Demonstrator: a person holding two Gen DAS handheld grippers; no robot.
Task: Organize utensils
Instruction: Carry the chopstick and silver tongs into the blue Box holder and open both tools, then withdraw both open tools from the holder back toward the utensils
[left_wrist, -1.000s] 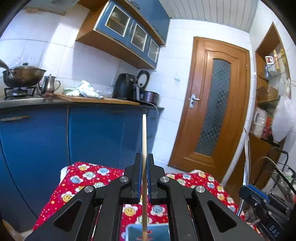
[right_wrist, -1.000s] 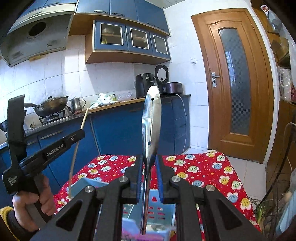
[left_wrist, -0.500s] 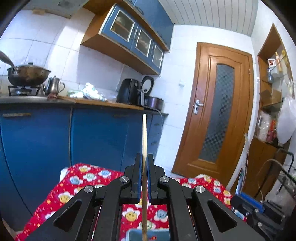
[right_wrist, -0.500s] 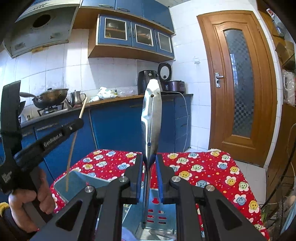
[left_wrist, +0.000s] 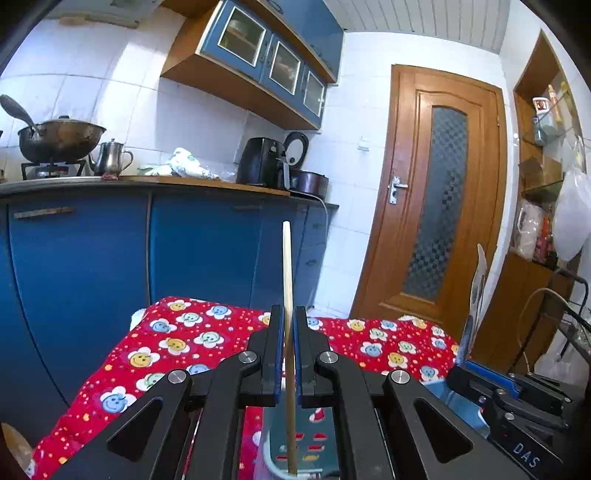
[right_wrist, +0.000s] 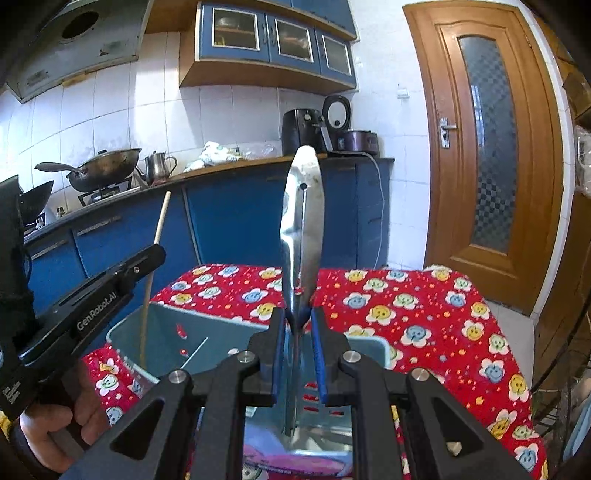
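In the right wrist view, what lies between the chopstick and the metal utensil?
Only the bare inner wall of the teal holder lies between the chopstick and the metal utensil; this shows in the right wrist view.

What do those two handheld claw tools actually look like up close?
Both are matte black. The left gripper and right gripper have angular fingers with triangular cut-outs, silver pivot bolts and blue pads. White lettering marks their sides. A yellow cuff edge shows at the left hand.
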